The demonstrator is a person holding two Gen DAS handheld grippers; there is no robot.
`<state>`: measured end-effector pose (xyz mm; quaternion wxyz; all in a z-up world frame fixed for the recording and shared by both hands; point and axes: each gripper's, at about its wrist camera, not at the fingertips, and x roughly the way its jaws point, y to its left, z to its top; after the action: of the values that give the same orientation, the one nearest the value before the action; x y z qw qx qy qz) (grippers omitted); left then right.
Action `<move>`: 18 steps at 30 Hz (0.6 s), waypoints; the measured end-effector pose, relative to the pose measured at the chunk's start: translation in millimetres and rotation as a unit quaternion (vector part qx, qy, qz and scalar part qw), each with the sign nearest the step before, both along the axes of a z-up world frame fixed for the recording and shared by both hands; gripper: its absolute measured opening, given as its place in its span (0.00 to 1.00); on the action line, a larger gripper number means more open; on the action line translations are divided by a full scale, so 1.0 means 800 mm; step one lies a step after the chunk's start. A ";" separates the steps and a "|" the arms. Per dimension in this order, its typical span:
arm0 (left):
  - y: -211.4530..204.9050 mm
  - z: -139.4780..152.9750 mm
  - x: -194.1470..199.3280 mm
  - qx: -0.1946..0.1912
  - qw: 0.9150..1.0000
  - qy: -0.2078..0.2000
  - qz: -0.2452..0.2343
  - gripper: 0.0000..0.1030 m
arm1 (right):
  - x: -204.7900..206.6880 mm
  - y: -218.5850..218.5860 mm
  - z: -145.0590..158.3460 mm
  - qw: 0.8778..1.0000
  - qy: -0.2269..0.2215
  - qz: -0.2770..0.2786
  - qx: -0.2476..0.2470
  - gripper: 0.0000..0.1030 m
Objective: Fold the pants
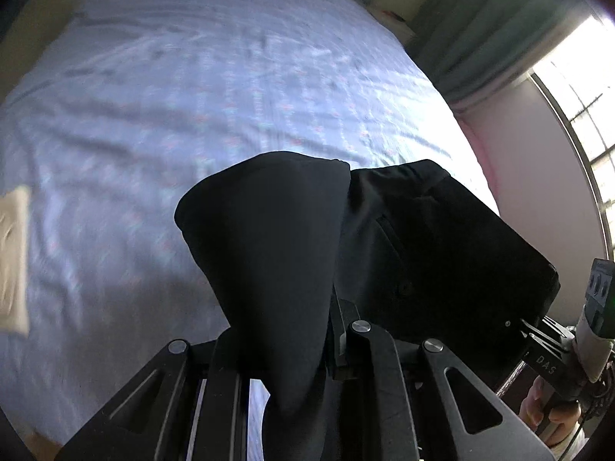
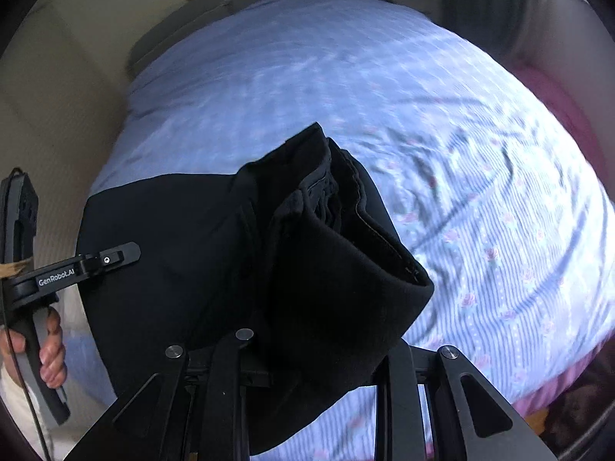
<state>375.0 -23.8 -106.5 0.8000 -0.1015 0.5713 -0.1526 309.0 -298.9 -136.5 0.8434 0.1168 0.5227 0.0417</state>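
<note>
Left wrist view: both grippers, left gripper (image 1: 284, 349) and right gripper (image 2: 319, 349), pinch the black fabric pants (image 1: 423, 238) aloft above the blue floral-striped bedsheet (image 1: 230, 77); folding appears barely begun.

Black pants (image 1: 403, 238) hang bunched, lifted above the bed.
</note>
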 end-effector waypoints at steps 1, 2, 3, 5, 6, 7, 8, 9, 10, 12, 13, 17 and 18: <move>0.008 0.008 -0.013 0.000 1.000 -0.004 0.010 0.16 | -0.007 0.007 0.008 1.000 -0.003 0.011 0.000 0.24; 0.017 0.014 -0.025 0.000 1.000 -0.008 0.020 0.16 | -0.014 0.018 0.018 1.000 -0.008 0.027 0.000 0.24; 0.030 0.022 -0.040 0.000 0.999 -0.012 0.032 0.16 | -0.020 0.027 0.024 0.999 -0.011 0.038 -0.001 0.24; 0.052 0.032 -0.060 -0.011 0.998 -0.017 0.052 0.16 | -0.024 0.051 0.036 0.998 -0.016 0.060 -0.003 0.24; 0.066 0.037 -0.070 -0.015 0.998 -0.020 0.061 0.16 | -0.032 0.063 0.044 0.997 -0.019 0.072 -0.005 0.24; 0.082 0.043 -0.085 -0.015 0.997 -0.023 0.067 0.16 | -0.038 0.075 0.051 0.996 -0.022 0.081 -0.007 0.24; 0.096 0.047 -0.095 -0.015 0.997 -0.027 0.072 0.16 | -0.041 0.084 0.057 0.996 -0.024 0.087 -0.007 0.24; 0.115 0.052 -0.107 -0.015 0.996 -0.031 0.077 0.16 | -0.046 0.098 0.063 0.995 -0.028 0.095 -0.007 0.24; 0.133 0.056 -0.117 -0.016 0.996 -0.034 0.083 0.16 | -0.051 0.110 0.067 0.994 -0.029 0.101 -0.007 0.24; 0.163 0.061 -0.132 -0.016 0.995 -0.041 0.088 0.16 | -0.060 0.145 0.075 0.992 -0.034 0.117 -0.009 0.24; 0.183 0.063 -0.140 -0.015 0.995 -0.044 0.091 0.16 | -0.064 0.162 0.076 0.992 -0.035 0.121 -0.010 0.24; 0.252 0.063 -0.159 -0.010 0.995 -0.052 0.081 0.16 | -0.085 0.237 0.079 0.991 -0.041 0.124 -0.009 0.24; 0.272 0.061 -0.161 -0.012 0.996 -0.050 0.078 0.16 | -0.092 0.258 0.080 0.992 -0.042 0.120 -0.010 0.24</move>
<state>246.4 193.8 -57.8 0.8356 -0.1474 0.5194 -0.1018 235.7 -92.1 -72.9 0.8545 0.0433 0.4978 0.1421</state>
